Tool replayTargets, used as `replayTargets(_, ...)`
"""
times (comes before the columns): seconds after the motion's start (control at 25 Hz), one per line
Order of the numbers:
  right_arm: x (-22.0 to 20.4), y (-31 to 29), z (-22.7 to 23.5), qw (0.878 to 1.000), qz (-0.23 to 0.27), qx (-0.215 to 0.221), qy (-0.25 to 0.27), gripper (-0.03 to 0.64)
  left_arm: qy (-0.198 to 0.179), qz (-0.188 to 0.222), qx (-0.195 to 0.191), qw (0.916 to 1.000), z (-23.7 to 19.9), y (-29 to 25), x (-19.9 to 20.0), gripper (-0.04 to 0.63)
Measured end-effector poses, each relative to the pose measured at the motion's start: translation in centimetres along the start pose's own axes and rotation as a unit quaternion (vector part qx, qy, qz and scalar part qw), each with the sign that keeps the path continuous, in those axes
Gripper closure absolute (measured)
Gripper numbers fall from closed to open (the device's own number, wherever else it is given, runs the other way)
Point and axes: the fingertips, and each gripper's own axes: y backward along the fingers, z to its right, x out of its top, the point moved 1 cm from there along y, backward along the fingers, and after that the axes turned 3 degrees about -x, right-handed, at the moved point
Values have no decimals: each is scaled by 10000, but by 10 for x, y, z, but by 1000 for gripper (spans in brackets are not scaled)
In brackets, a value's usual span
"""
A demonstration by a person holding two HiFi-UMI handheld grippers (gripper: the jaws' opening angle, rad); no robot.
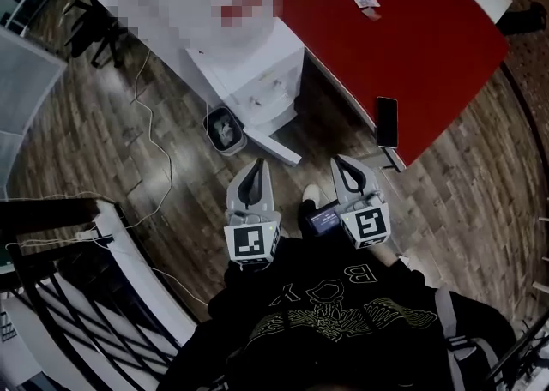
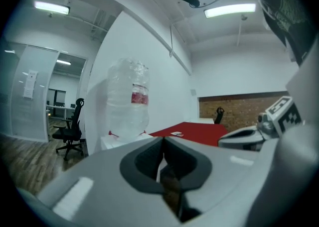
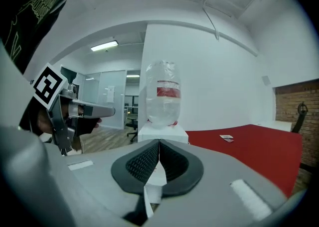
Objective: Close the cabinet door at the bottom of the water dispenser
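The white water dispenser [image 1: 257,81] stands on the wood floor ahead of me, its clear bottle [image 2: 128,101] on top. At its base a white door panel [image 1: 279,147] sticks out towards me, standing open. My left gripper [image 1: 257,164] is shut and empty, short of the door's near end. My right gripper [image 1: 337,160] is shut too, level with it and to the right of the door. In the left gripper view the jaws [image 2: 163,141] meet in front of the bottle. In the right gripper view the gripper [image 3: 159,142] points at the dispenser top [image 3: 162,132].
A red table [image 1: 403,38] runs along the dispenser's right side, with a black phone [image 1: 387,121] at its near edge. A small grey bin [image 1: 225,130] sits left of the door. Cables [image 1: 154,132] trail over the floor. A black railing [image 1: 51,295] is at lower left.
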Motion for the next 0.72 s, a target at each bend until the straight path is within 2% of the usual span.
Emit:
replayTargets(0.16, -14, -39, 10, 9984, -370, 422, 81, 579, -439, -250, -55, 9987, 0, -47, -14, 588)
replayTargets(0.32, -56, -68, 11, 9940, -887, 641, 81, 528, -355, -396, -157, 9985, -4, -80, -45, 588)
replayTargets(0.4, -85, -73, 13, 9915, -1144, 620, -22, 513, -243, -623, -217, 9975, -4, -90, -72, 588)
replayTargets(0.48, -120, -80, 12, 9878, -1422, 618, -119, 507, -108, -820, -302, 9961, -8, -101, -100, 588)
replayTargets(0.56, -157, -88, 6, 9825, -1735, 662, -137, 481, -155, -1058, -460, 9932, -11, -108, -133, 588)
replayTargets(0.64, -195, -92, 2, 9749, -2111, 712, -37, 409, -147, -1248, -566, 9905, -9, -112, -164, 588)
replayTargets(0.72, -233, -97, 2, 9685, -2403, 650, -4, 408, 106, -1248, -557, 9906, -7, -121, -186, 588)
